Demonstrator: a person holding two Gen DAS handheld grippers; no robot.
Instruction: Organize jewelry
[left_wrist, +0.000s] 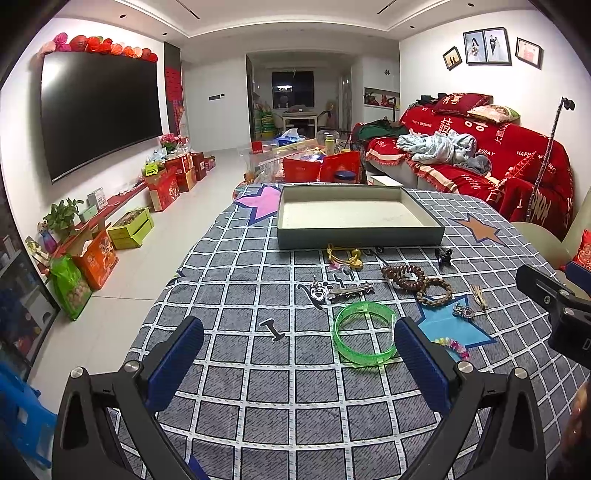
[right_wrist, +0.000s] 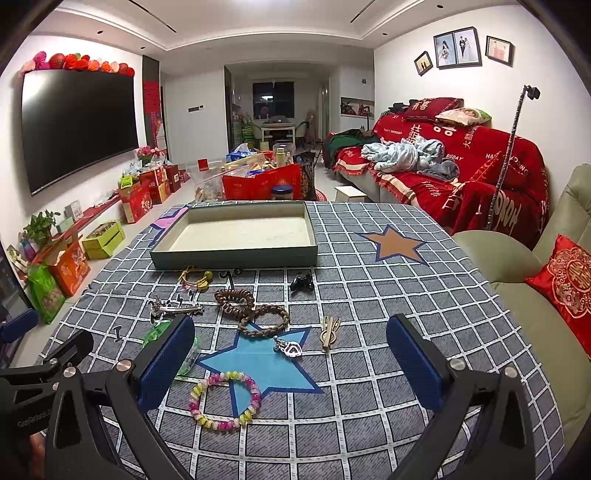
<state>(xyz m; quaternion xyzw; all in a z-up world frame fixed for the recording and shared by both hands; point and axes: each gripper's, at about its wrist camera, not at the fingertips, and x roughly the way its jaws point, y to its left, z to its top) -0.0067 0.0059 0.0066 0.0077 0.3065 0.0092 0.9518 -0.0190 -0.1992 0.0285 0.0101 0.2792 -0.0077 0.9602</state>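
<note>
A shallow grey-green tray (left_wrist: 358, 236) (right_wrist: 236, 254), with nothing in it, stands at the far side of the checked tablecloth. Jewelry lies scattered in front of it: a green bangle (left_wrist: 364, 334), a brown bead bracelet (left_wrist: 402, 275) (right_wrist: 234, 299), a braided ring (left_wrist: 436, 291) (right_wrist: 264, 321), a silver clip (left_wrist: 349, 290) (right_wrist: 177, 308), a yellow hair tie (left_wrist: 343, 256) (right_wrist: 195, 277), a black claw clip (left_wrist: 443, 256) (right_wrist: 302, 282), a pastel bead bracelet (right_wrist: 225, 402) and a silver pendant (right_wrist: 290, 347). My left gripper (left_wrist: 299, 363) is open and empty just short of the bangle. My right gripper (right_wrist: 290, 363) is open and empty over the pastel bracelet.
The table's left edge drops to a tiled floor with boxes and bags (left_wrist: 96, 258) along the TV wall. A red-covered sofa (right_wrist: 461, 173) and a green armchair (right_wrist: 535, 280) stand to the right. Red bags and clutter (right_wrist: 258, 181) sit beyond the tray.
</note>
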